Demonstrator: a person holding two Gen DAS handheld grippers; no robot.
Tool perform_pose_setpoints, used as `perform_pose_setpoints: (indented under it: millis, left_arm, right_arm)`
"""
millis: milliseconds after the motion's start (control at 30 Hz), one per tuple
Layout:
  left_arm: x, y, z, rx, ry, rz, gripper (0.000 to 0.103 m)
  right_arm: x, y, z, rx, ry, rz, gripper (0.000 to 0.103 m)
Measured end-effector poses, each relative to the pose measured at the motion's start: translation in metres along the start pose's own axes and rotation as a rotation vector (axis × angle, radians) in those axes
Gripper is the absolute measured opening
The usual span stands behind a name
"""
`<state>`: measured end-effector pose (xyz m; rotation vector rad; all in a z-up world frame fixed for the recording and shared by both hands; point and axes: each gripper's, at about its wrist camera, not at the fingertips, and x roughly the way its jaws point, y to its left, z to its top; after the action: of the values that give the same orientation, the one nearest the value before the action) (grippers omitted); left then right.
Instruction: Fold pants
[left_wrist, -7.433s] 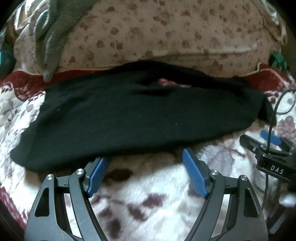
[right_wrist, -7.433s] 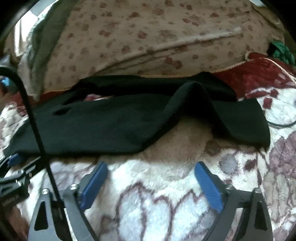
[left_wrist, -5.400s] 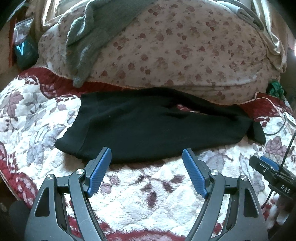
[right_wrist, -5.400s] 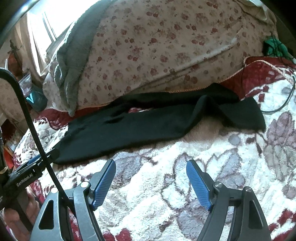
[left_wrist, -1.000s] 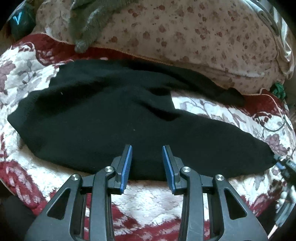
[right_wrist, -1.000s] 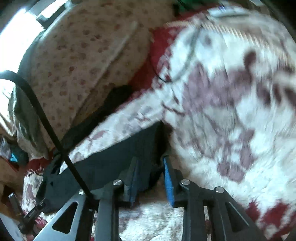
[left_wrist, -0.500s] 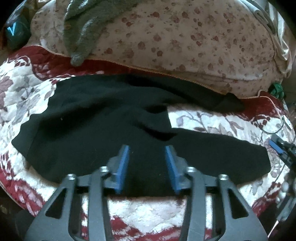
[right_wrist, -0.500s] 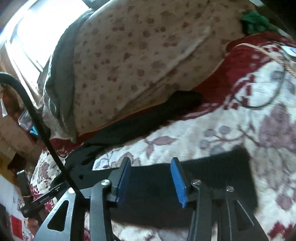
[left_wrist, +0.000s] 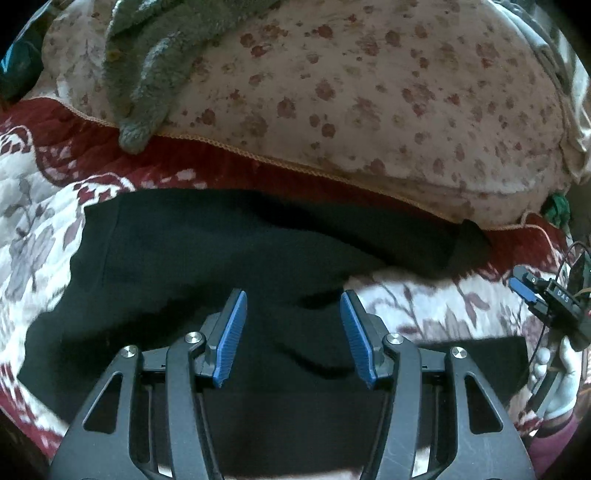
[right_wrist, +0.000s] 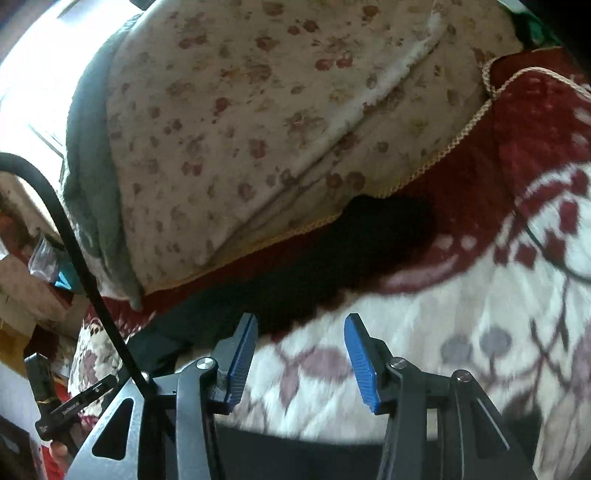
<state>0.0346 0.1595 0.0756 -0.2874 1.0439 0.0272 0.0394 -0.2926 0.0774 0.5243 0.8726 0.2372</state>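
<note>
I see the black pants spread flat on the flowered bed cover, one leg lying along the floral pillow at the bed's far edge. My left tool hovers over them, fingers apart, empty. My right tool is likewise apart, empty.

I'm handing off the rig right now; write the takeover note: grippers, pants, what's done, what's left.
Left gripper: open, empty, above the crotch area of the black pants.
Right gripper: open, empty, above the floral blanket between the two legs.
Pants: spread on the blanket, legs apart; far leg lies against the floral pillow, near leg toward the operator.
Done: nothing folded yet.
Left: lay one leg on the other, then fold lengthwise.
</note>
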Motion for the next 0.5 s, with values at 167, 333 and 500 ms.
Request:
perform_pose_setpoints:
  millis: [167,333,500]
  left_arm:
    - [0.024,0.018,0.027,-0.057,0.061,-0.024,0.053]
    - [0.047,0.033,0.045,-0.146,0.108,-0.05,0.053]
    - [0.066,0.031,0.058,-0.192,0.139,-0.071,0.053]
  right_arm:
    - [0.025,-0.012,0.032,0.014,0.007,-0.04,0.047]
    - [0.044,-0.018,0.055,0.003,0.01,-0.06,0.048]
    - [0.059,-0.02,0.068,-0.01,0.017,-0.071,0.049]
